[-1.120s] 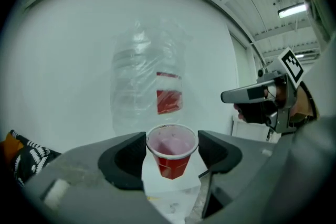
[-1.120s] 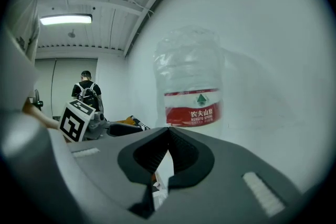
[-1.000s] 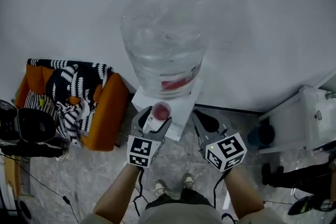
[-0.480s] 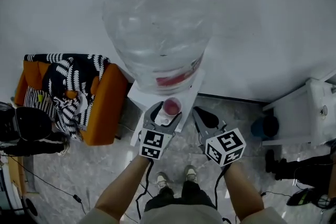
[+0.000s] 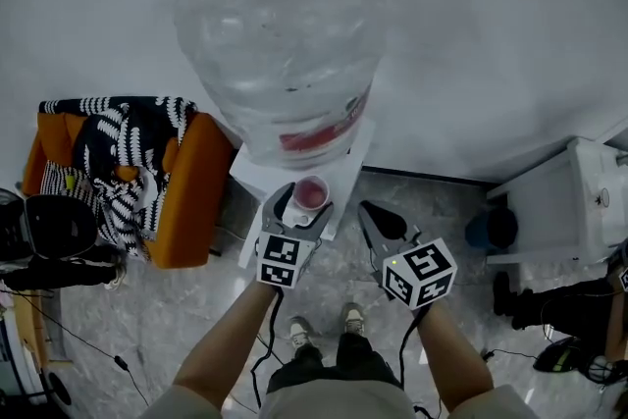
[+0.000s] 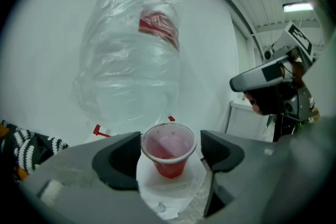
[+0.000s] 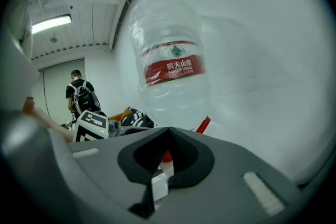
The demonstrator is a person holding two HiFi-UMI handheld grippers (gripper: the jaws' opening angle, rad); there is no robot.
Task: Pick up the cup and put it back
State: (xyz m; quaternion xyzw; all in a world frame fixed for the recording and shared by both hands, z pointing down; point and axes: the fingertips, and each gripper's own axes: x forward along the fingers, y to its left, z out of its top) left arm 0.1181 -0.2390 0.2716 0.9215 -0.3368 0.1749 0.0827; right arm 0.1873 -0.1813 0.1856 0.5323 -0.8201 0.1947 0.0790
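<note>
Cup (image 6: 168, 148) w/ red liquid stands upright on the white ledge (image 5: 343, 174), just under the big water bottle (image 5: 285, 44). It is directly btw. the jaws of the left gripper (image 5: 302, 207). These jaws are wide and have just been opening. The left jaw is at the cup rim and the right jaw stands clear of it, so there is no squeeze on the cup. Right gripper (image 5: 375, 216) is near, to the right of the cup, w/ jaws closed together and nothing in them.
</note>
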